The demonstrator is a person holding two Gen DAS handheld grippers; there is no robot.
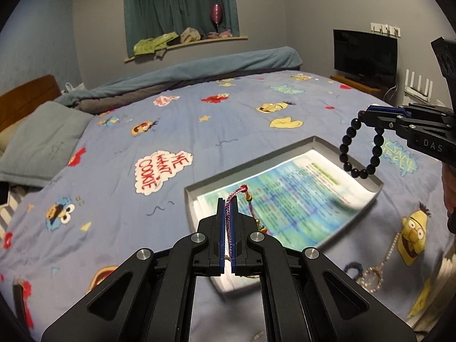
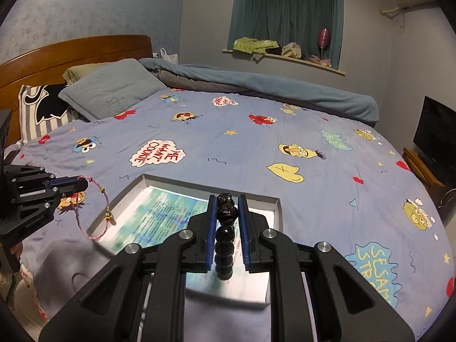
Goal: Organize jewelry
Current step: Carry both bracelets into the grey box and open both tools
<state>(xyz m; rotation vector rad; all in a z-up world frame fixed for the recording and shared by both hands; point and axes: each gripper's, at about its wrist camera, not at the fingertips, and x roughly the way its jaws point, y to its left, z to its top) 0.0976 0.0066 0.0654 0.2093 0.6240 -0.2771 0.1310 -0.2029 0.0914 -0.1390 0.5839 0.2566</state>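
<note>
Two bracelets held over the tray

The black bead bracelet (image 1: 360, 148), rigid beads on a limp loop, hangs from the right gripper (image 1: 363, 113), jaws clamped on its top beads. The pink cord bracelet (image 2: 92, 208), light and floppy, dangles pinched in the left gripper (image 1: 228, 222). Both hang above the grey tray (image 1: 322, 142) on the bed (image 1: 199, 108).

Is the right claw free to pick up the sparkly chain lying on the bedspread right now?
Probably not: the right claw is shut on the black bead bracelet, so the chain must wait.
</note>
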